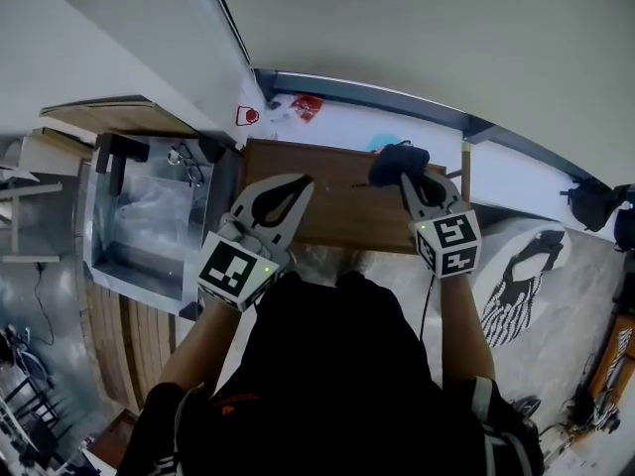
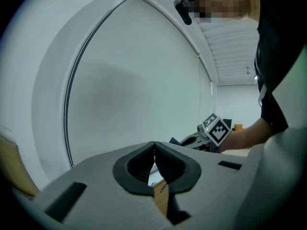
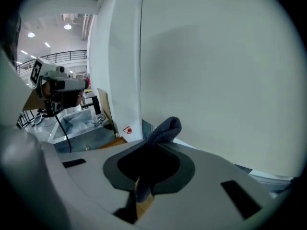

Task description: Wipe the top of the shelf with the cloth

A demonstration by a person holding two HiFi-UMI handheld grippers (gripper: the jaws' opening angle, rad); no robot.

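A pale wall (image 1: 427,38) fills the upper half of the head view. Against its foot stands the shelf (image 1: 337,201), whose brown wooden top lies at the centre of the frame. The person's dark-clad torso (image 1: 337,365) takes up the lower middle, with both forearms reaching up the frame to the shelf. At the left of the frame, just beside the shelf, sits a clear box-shaped container (image 1: 139,221).

The left claw (image 1: 303,181) lies over the left part of the shelf top. In the left gripper view, this claw (image 2: 154,146) has its two dark pads pressed together at the tips with nothing between them.

The right claw (image 1: 405,175) is over the far right part of the shelf top, near the wall. It pinches a dark blue cloth (image 1: 395,159). In the right gripper view, the cloth (image 3: 164,127) sticks up out of the right claw (image 3: 154,146), and a strip of it hangs below the pads. No view shows whether the cloth touches the wood.
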